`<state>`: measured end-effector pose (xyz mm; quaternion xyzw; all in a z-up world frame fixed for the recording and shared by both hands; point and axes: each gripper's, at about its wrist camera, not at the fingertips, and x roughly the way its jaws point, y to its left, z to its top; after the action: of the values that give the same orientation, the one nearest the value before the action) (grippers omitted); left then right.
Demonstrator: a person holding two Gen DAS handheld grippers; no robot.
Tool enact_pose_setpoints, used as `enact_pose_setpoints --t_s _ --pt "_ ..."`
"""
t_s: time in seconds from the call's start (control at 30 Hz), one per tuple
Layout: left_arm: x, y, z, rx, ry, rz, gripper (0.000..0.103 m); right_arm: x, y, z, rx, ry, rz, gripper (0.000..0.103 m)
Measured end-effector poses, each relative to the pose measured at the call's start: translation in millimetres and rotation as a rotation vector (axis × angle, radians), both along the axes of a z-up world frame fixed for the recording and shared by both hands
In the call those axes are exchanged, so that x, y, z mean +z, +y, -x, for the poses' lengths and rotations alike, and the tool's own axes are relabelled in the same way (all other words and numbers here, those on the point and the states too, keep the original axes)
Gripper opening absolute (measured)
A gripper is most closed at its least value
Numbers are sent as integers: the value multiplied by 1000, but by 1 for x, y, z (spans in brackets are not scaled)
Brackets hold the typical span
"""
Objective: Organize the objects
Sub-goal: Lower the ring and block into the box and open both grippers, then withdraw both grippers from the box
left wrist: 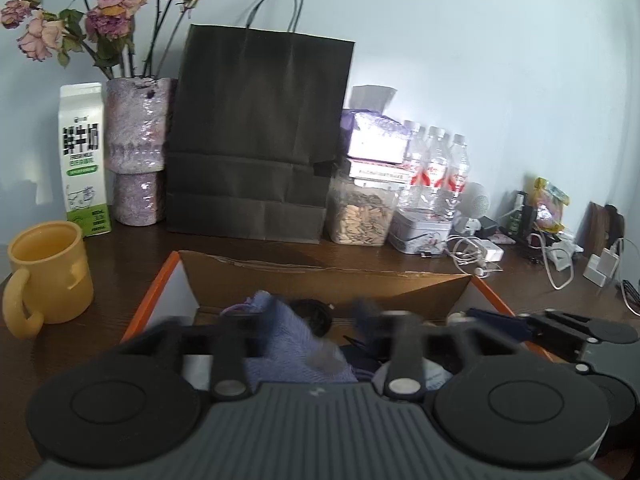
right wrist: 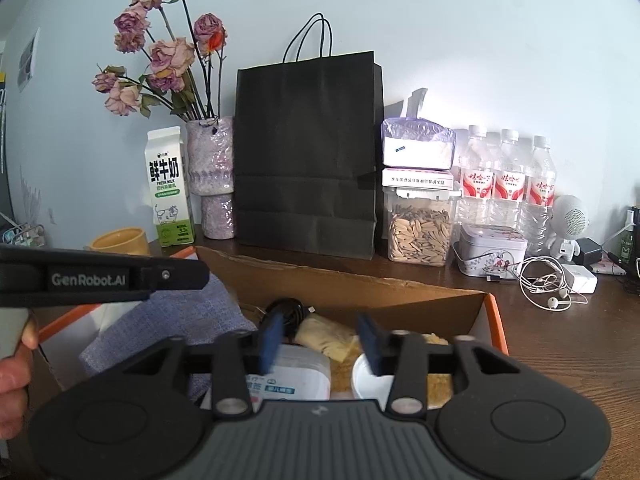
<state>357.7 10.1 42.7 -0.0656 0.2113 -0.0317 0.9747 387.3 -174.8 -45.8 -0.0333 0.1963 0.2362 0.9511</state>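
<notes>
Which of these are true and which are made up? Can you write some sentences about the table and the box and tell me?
1. The black paper bag stands upright behind the cardboard box. True.
2. The milk carton lies flat on its side. False: it stands upright, next to the vase.
3. Three water bottles stand in a row beside the jar of seeds. True.
4. The yellow mug is inside the box. False: it sits on the table, outside the box.
5. The right gripper is squeezing the lilac cloth. False: its jaws are open over the box with nothing pinched between them.
</notes>
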Motion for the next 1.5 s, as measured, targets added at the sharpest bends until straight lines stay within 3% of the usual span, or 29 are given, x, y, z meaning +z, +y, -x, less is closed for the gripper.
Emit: enact_pose_setpoints --t_s 0.03,0.07,0.13,0.9,1.5 --pt "0 0 1 23 -12 -10 101 0 0 0 -3 -2 -1 80" --pt "2 0 3 43 -31 -25 103 0 -1 1 -6 -6 -2 96" --pt "3 0 3 43 -27 -29 103 1 -2 3 -7 -17 -10 102" --pt "7 -4 15 46 -36 -26 103 7 -2 15 -2 -49 0 103" --pt "8 18 101 117 -28 0 103 7 -19 85 -13 -42 -1 103"
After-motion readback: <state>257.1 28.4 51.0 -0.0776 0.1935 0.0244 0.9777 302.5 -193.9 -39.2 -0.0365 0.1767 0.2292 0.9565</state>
